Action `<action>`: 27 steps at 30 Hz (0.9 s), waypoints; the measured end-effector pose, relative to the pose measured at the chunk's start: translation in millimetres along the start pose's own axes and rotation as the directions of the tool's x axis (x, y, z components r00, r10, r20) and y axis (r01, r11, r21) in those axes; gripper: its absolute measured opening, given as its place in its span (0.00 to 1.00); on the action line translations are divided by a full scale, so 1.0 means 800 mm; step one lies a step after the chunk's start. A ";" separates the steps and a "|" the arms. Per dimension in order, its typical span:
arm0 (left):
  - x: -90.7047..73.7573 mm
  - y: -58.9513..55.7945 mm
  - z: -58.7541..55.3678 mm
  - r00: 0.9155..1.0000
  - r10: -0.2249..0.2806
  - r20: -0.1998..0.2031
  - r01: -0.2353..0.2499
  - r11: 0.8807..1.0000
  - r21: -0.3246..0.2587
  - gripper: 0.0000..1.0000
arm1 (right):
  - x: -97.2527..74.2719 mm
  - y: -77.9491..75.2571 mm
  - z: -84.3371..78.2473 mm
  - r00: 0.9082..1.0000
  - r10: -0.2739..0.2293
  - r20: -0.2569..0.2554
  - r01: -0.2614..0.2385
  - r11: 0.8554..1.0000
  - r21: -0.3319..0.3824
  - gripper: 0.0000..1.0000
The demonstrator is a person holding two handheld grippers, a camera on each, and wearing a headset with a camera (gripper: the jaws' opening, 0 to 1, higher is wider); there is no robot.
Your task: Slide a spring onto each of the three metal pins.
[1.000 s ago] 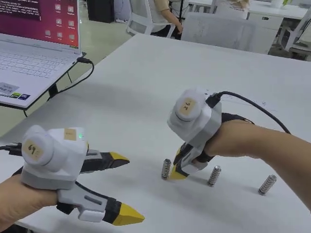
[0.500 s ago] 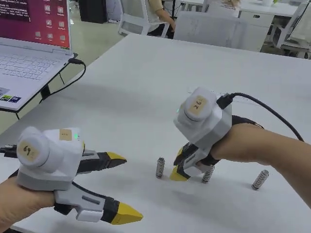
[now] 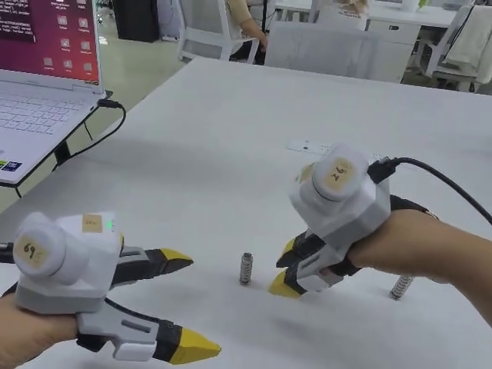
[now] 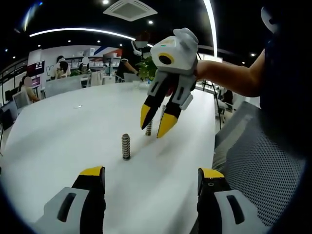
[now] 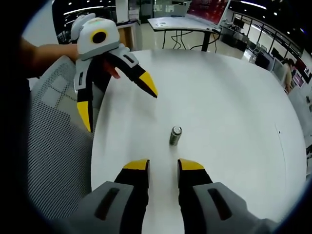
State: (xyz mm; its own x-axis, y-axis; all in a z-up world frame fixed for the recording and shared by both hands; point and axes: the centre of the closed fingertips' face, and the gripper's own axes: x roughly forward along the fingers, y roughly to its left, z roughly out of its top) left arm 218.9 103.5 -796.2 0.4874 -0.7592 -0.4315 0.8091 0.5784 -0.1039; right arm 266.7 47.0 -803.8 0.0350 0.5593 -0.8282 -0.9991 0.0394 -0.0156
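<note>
Three small metal springs stand upright on the white table (image 3: 231, 138). The leftmost spring (image 3: 245, 268) (image 4: 126, 146) (image 5: 175, 135) shows a metal pin top inside it. My right gripper (image 3: 285, 267) (image 4: 156, 120) hovers just right of it, jaws narrowly open with nothing between them, and covers the middle spring in the head view. That middle spring (image 4: 148, 128) peeks out behind its tips. The rightmost spring (image 3: 400, 287) stands past the right hand. My left gripper (image 3: 184, 301) (image 5: 117, 101) is held wide open and empty, left of the springs near the table's front edge.
An open laptop (image 3: 38, 84) sits on a stand off the table's left side, with a black cable (image 3: 92, 134) hanging from it. The right gripper's black cable (image 3: 438, 181) trails to the right. Chairs and desks stand beyond the far edge.
My right gripper has drifted a little to the right, away from the leftmost spring, and now hides the middle one. The left gripper stays wide open. The head camera has shifted.
</note>
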 end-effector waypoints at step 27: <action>0.004 -0.005 0.001 1.000 -0.015 -0.001 0.015 1.000 -0.001 0.75 | -0.023 0.030 -0.029 0.991 -0.030 0.128 0.019 0.996 0.092 0.29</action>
State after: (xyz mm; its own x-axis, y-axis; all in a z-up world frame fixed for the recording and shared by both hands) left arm 217.6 98.6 -796.6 0.4751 -0.7673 -0.4309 0.8157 0.5676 -0.1114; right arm 241.9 18.5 -801.5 0.0682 0.6594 -0.7487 -0.9919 0.1257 0.0204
